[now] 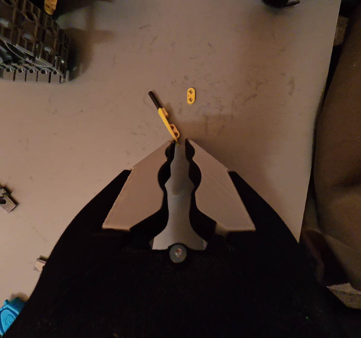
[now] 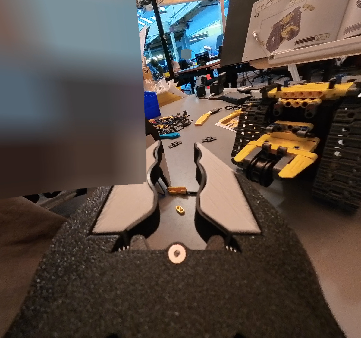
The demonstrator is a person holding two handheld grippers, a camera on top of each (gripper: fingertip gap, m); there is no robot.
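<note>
A pale, scuffed tabletop fills my left wrist view; through my right wrist view it runs back into an open workshop with timber ceiling beams, blue-lit windows and desks where people sit. My left gripper points straight down at the table, its grey, wavy-edged fingers drawn nearly together, the tips just meeting the end of a yellow beam with round holes that is joined to a black axle; I cannot tell whether they grip it. Just beside it lies a small yellow two-hole link, flat and oval. My right gripper hangs low over the table's edge, fingers apart and empty, with beam and link lying between them, nearer its base. To its right stands a black-and-yellow tracked model vehicle with ribbed treads; an open instruction booklet is propped above, and loose parts are heaped farther back
</note>
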